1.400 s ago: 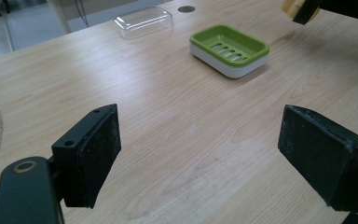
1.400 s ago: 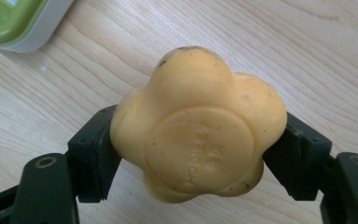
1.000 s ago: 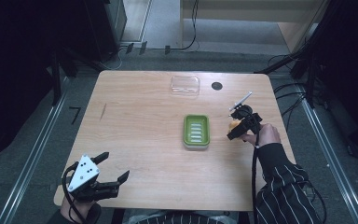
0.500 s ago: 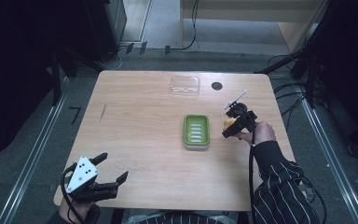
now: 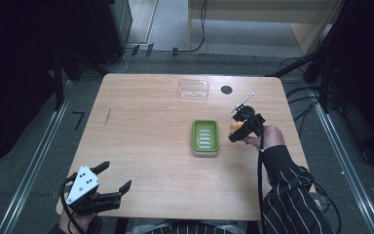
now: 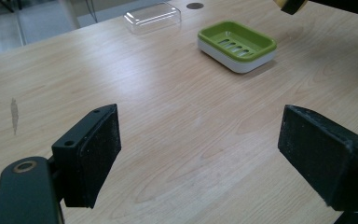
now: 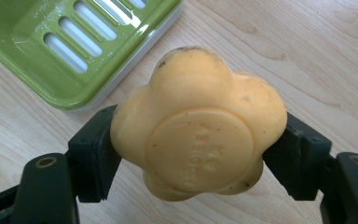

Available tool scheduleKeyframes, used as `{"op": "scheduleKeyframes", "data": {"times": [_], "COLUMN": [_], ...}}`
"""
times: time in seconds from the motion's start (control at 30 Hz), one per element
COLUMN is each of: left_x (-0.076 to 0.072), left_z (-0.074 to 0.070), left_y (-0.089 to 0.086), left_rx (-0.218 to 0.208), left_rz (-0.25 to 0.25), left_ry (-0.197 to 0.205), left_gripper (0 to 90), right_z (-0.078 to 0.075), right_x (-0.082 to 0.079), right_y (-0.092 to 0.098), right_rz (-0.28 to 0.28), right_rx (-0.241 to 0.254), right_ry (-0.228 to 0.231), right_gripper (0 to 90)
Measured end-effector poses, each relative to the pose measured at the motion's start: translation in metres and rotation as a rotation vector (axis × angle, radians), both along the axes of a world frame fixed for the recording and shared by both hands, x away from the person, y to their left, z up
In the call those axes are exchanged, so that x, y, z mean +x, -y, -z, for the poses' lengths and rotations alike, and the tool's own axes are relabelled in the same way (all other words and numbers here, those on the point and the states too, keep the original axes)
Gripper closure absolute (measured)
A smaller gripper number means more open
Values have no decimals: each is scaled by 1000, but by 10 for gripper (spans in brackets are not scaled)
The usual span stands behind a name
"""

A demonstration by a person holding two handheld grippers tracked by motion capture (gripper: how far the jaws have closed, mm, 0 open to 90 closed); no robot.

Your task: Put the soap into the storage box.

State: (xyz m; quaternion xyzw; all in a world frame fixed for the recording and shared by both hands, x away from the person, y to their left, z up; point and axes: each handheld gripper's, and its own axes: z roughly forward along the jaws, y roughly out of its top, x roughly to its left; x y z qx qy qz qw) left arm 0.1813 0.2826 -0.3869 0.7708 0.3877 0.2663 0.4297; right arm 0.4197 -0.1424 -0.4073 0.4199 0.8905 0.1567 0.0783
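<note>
Orange and flower-shaped, the bar of soap (image 7: 196, 135) sits clamped between the two black jaws of the right gripper (image 7: 196, 154), whose pads press on its opposite sides; a round stamped seal on its face is too faint to read. In the high view the right gripper (image 5: 238, 130) hangs over the pale wooden table (image 5: 141, 146), with the soap held just beside the green soap dish (image 5: 205, 137), at about its 3 o'clock. The dish is slotted and seems to rest on a white base. A clear plastic lid (image 5: 193, 89) lies at the dish's 12 o'clock, well apart from it, near a dark round hole (image 5: 227, 89) in the tabletop. At the table's 7 o'clock, the left gripper (image 5: 113, 176) has its jaws spread wide with nothing between them.
</note>
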Motion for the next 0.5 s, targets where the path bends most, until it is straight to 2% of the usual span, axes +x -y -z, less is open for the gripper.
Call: {"op": "scheduleKeyframes", "data": {"times": [0.5], "left_x": [-5], "left_z": [0], "left_y": [-4], "left_rx": [1], "left_rz": [-20], "left_ry": [0], "left_gripper": [136], "right_z": [-3], "right_x": [2], "right_y": [-8], "right_rz": [-23], "right_rx": [14], "right_ry": [22], "right_gripper": [266]}}
